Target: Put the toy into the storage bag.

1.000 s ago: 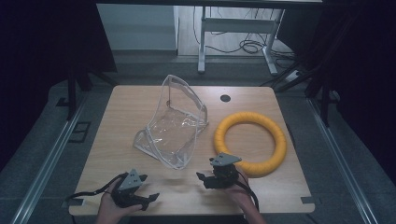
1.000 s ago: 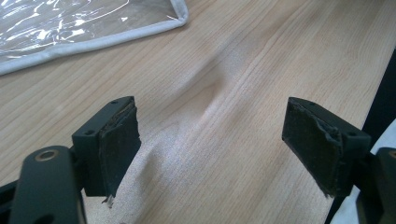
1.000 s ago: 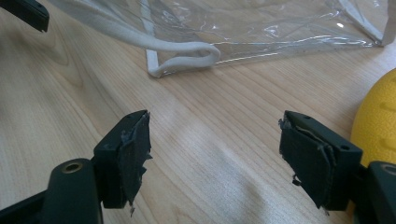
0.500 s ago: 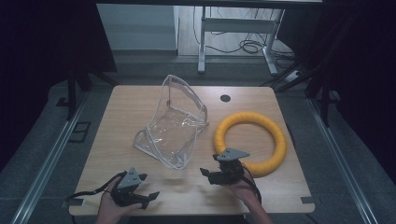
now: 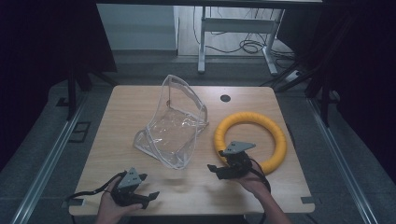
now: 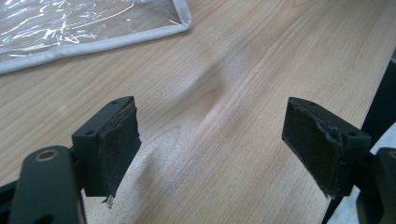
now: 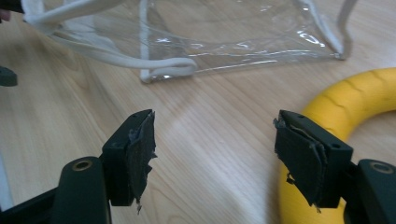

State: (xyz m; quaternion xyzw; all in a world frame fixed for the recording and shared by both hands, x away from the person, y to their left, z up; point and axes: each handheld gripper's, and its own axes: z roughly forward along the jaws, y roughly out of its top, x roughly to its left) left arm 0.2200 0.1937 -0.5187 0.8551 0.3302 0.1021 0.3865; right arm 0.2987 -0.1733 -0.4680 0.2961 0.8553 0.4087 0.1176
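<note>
Two things on the wooden table: a clear plastic bag with white piping, propped up near the middle, and a yellow ring lying flat to its right, well apart from the bag. Nothing visible inside the bag; transparent walls, creased, base spread toward the near side. In the right gripper view, bag ahead across bare wood, ring curving in at the right, just beside and partly behind the right-hand jaw.

Right gripper raised above the table just beside the ring's near-left arc, jaws apart with only wood between them, having just been closing a little; no pad pressing on anything. Left gripper low at the near edge, close to the front-left corner, jaws wide apart over bare wood; bag corner at the far left of the left gripper view, well clear of the pads.

Open wood between the two grippers and along the near edge; more free room left of the bag. Small dark hole near the far edge. Ring close to the right edge.
</note>
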